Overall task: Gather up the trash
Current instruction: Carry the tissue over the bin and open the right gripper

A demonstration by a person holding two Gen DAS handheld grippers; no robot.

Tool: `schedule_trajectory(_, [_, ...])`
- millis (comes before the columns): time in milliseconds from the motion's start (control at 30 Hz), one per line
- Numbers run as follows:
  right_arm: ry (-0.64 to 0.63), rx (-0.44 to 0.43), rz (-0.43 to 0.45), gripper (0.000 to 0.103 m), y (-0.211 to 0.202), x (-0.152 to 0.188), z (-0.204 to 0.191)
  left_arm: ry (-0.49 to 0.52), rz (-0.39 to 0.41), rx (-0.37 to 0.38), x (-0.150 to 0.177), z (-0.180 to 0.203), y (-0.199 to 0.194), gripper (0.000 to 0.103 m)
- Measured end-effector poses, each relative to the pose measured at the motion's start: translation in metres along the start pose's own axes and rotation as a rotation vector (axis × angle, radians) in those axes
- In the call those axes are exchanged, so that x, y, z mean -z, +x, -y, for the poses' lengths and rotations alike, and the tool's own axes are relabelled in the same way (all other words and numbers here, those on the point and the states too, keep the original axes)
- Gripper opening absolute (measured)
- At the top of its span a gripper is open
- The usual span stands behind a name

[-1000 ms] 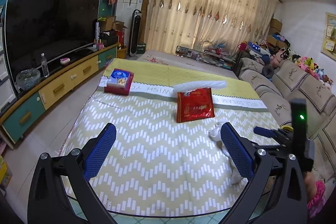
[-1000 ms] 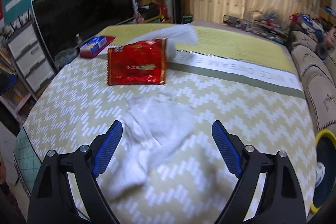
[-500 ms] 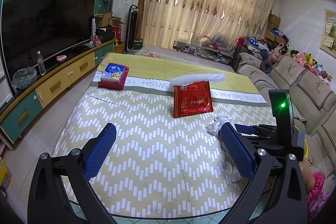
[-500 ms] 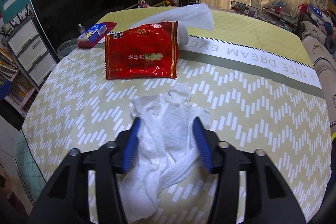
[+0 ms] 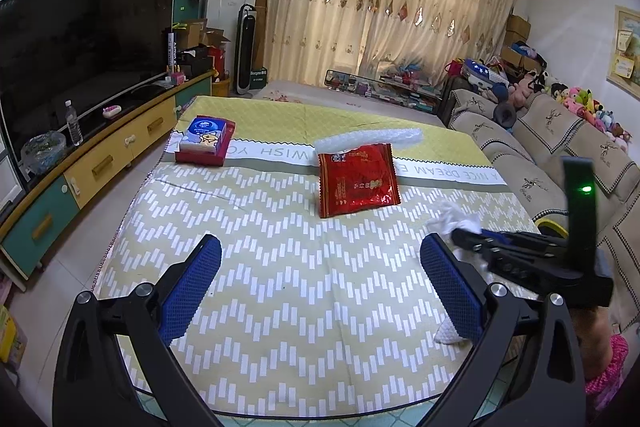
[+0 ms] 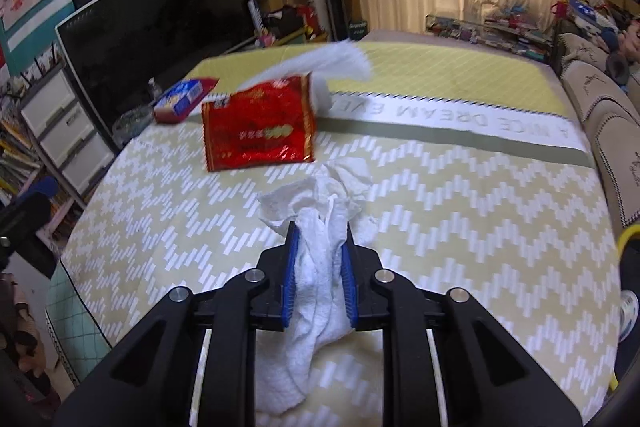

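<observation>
One tabletop (image 5: 280, 287) carries one tissue box (image 5: 206, 145), one red packet (image 5: 357, 183), one bubble-wrap strip (image 5: 372, 139) and one tissue (image 6: 320, 259), which the right hand-held gripper (image 6: 319, 247) has just clenched; the left hand-held gripper (image 5: 320, 267) stands released.

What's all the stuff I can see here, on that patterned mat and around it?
paper towel: one, white, crumpled, near edge of the mat, pinched by the right gripper
snack packet: one, red, mid-mat
bubble wrap: one, clear-white, behind the packet
tissue box: one, red and blue, far left of the mat
mat: one, yellow-green with white zigzags
television: one, black, left wall
sofa: one, beige, right
left gripper: black with blue pads, open, empty
right gripper: shut on the towel
</observation>
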State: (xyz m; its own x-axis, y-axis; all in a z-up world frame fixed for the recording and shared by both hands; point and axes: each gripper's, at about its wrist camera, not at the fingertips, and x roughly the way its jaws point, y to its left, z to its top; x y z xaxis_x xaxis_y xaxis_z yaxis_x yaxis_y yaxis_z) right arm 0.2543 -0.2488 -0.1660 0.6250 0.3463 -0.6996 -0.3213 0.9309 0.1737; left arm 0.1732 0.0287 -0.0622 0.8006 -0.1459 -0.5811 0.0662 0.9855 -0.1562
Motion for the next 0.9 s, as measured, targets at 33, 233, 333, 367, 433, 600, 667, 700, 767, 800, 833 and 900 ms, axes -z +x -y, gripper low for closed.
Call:
schedule_trajectory(33, [0.011, 0.008, 0.015, 0.018, -0.006, 0.001, 0.005, 0.001, -0.002, 0.001, 0.000, 0.001, 0.001, 0.098])
schedule_trajectory(233, [0.080, 0.105, 0.097, 0.018, -0.041, 0.004, 0.042, 0.026, -0.014, 0.013, 0.001, 0.014, 0.005, 0.098])
schedule_trajectory(333, [0.121, 0.161, 0.128, 0.018, -0.057, 0.006, 0.068, 0.039, -0.011, 0.018, 0.000, 0.020, 0.005, 0.098])
schedule_trajectory(367, [0.134, 0.180, 0.138, 0.018, -0.062, 0.007, 0.076, 0.043, -0.012, 0.019, 0.000, 0.022, 0.005, 0.098])
schedule_trajectory(433, [0.172, 0.225, 0.160, 0.018, -0.075, 0.010, 0.098, 0.047, -0.015, 0.023, -0.001, 0.025, 0.006, 0.098])
schedule_trajectory(600, [0.254, 0.328, 0.199, 0.018, -0.100, 0.019, 0.147, 0.067, -0.027, 0.031, -0.002, 0.038, 0.013, 0.098])
schedule_trajectory(667, [0.285, 0.369, 0.210, 0.019, -0.108, 0.022, 0.166, 0.078, -0.034, 0.037, -0.002, 0.045, 0.016, 0.098])
schedule_trajectory(700, [0.297, 0.386, 0.213, 0.019, -0.111, 0.024, 0.174, 0.083, -0.036, 0.039, -0.003, 0.047, 0.018, 0.098])
schedule_trajectory(767, [0.329, 0.423, 0.219, 0.018, -0.117, 0.029, 0.193, 0.095, -0.042, 0.044, -0.004, 0.054, 0.021, 0.098])
schedule_trajectory(800, [0.348, 0.446, 0.223, 0.019, -0.121, 0.031, 0.205, 0.100, -0.045, 0.046, -0.004, 0.057, 0.023, 0.098])
schedule_trajectory(833, [0.360, 0.460, 0.225, 0.019, -0.123, 0.033, 0.212, 0.106, -0.048, 0.048, -0.005, 0.060, 0.024, 0.098])
schedule_trajectory(900, [0.389, 0.501, 0.234, 0.019, -0.129, 0.038, 0.230, 0.117, -0.051, 0.051, -0.005, 0.066, 0.027, 0.098])
